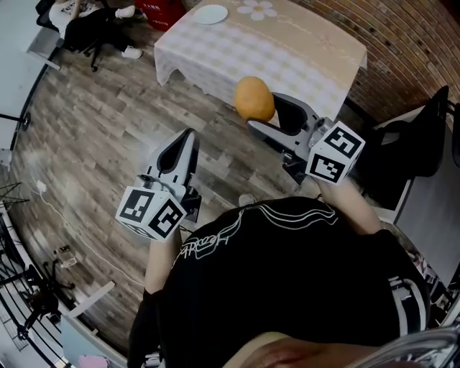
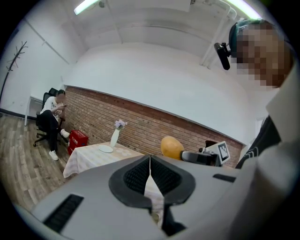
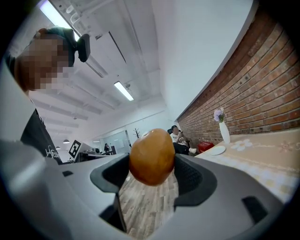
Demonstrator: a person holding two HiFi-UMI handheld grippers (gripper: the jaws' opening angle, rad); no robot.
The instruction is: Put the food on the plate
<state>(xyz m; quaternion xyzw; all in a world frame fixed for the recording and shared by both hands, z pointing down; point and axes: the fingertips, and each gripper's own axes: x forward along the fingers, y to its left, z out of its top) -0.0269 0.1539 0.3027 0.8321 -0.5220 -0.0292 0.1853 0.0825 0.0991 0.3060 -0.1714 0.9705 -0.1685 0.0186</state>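
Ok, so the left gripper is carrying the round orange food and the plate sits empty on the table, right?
No, the right gripper holds the round orange food, as the right gripper view shows; the left gripper is shut on nothing. The plate does sit empty on the table.

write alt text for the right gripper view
The right hand-held gripper clamps a round orange-brown food item between its jaws. At right, a table bearing a white plate stands by a brick wall.
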